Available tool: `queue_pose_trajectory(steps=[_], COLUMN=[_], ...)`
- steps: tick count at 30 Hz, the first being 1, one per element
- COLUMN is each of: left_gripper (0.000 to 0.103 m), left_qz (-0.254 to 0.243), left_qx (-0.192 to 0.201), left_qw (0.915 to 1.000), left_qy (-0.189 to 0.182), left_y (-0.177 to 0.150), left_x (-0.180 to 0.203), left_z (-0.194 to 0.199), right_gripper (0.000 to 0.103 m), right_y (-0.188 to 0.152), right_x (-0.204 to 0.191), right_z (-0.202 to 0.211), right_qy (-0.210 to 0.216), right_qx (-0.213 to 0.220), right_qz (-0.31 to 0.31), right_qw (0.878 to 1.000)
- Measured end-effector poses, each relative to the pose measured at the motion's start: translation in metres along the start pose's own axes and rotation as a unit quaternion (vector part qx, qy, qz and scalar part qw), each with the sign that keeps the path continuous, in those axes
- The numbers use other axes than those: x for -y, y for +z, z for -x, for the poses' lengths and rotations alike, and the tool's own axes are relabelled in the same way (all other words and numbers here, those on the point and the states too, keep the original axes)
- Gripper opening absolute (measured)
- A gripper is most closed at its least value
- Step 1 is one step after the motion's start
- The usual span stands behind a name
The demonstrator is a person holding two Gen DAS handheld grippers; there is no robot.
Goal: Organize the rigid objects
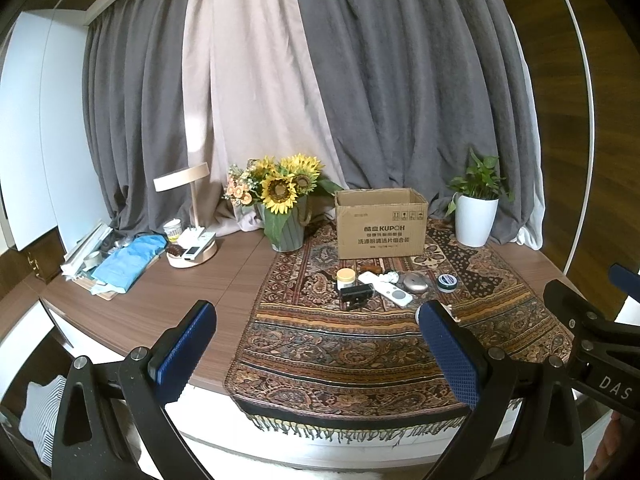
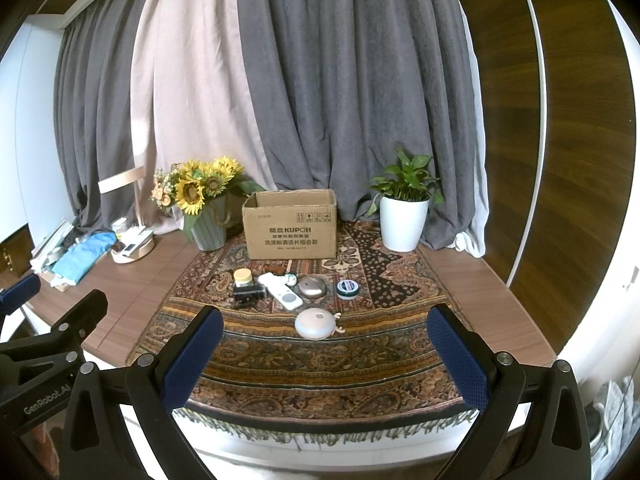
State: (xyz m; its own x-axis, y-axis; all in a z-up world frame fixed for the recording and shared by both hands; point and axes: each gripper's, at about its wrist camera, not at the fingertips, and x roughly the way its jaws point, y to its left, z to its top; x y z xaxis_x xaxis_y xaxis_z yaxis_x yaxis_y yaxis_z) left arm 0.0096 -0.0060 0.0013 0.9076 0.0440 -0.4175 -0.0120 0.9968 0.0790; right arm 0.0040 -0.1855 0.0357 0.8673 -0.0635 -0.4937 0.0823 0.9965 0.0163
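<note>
Well ahead of the wide-open right gripper (image 2: pixel 324 356) lies the round white gadget (image 2: pixel 315 323)

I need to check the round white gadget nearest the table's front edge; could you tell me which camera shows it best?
The right wrist view: the round white gadget lies whole and unobstructed on the patterned runner. In the left wrist view, the left tool's right finger hides nearly all of it.

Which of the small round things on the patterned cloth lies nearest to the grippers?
The pale round gadget; it lies alone in front of the row, the others sit farther back near the box.
</note>
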Motion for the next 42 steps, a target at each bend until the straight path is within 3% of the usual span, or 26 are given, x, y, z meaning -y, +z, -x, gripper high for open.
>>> queue_pose_trajectory(steps=[28,36,42], left_gripper=[0.103,0.103,0.103], left_qz=[0.016,0.029,0.029], left_qx=[-0.017,-0.044,-0.070], left_qw=[0.9997,0.9985,0.9972], left_qy=[0.002,0.011,0.003], left_y=[-0.006,-0.010,-0.007], left_x=[0.008,0.012,0.014], left_z=[-0.019,-0.060,-0.114], right_gripper=[0.103,0.103,0.103], right_y=[-0.010,-0.018,-0.021], right_x=[-0.005,-0.003,-0.004], right_z=[-0.021,-0.058,-0.107], right_qy=[0.007,0.012,0.018], right_qx=[-0.020,-0.050,-0.080], right_qz=[0.000,0.000,-0.011], right_qw=[1.000,0.999,0.997])
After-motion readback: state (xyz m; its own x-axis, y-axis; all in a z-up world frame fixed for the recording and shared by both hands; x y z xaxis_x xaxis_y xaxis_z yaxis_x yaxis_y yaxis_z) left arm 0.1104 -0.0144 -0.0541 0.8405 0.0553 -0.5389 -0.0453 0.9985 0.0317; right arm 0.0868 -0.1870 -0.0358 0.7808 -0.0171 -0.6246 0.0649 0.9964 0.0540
